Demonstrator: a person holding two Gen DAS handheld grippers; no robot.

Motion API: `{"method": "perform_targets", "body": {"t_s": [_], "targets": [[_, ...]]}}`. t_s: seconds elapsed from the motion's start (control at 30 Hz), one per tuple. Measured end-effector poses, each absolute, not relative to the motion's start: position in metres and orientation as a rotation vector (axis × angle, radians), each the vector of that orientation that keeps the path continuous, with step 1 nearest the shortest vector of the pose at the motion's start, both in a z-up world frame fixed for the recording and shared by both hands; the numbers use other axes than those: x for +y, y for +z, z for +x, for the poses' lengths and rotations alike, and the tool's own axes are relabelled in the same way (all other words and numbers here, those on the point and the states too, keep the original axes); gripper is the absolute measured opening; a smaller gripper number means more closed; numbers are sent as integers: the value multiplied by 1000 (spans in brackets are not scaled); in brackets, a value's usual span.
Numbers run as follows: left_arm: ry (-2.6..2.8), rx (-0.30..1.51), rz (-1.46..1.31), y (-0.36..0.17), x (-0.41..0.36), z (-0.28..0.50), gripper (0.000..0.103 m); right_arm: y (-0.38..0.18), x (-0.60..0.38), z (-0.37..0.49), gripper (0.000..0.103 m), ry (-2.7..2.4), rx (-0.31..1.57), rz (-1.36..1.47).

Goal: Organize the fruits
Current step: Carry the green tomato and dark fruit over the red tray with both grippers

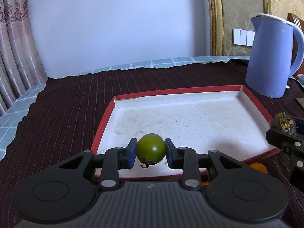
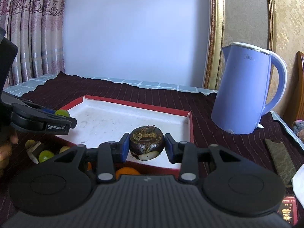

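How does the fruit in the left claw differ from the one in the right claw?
The green fruit is smooth, round and plain green; the dark fruit is flatter, brown-black, with dry fibres on top and a pale patch below. Both are clamped between blue pads, over the red-edged tray.

Looks like a home, prob. a living or dining room. Patterned pink curtains (image 2: pixel 32 28) hang at left; damask wallpaper (image 2: pixel 288 15) w/ gilt moulding (image 2: pixel 213 38) covers the wall, plus a bank of light switches (image 1: pixel 243 37). A lilac electric kettle (image 2: pixel 245 91) stands on the worktop (image 1: pixel 66 104), which wears a dark striped cloth over a checked one. A carved wooden chair back (image 2: pixel 300 87) shows at right.
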State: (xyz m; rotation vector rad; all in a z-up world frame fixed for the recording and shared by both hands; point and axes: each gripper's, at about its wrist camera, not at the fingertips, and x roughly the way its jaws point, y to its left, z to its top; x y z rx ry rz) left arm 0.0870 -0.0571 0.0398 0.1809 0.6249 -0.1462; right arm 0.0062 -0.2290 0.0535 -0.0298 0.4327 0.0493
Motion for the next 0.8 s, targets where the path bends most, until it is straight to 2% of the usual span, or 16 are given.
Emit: {"method": "perform_targets", "body": {"t_s": [0.8], "targets": [[-61, 705, 203, 30, -66, 155, 31, 53, -239, 60, 36, 49, 477, -24]]}}
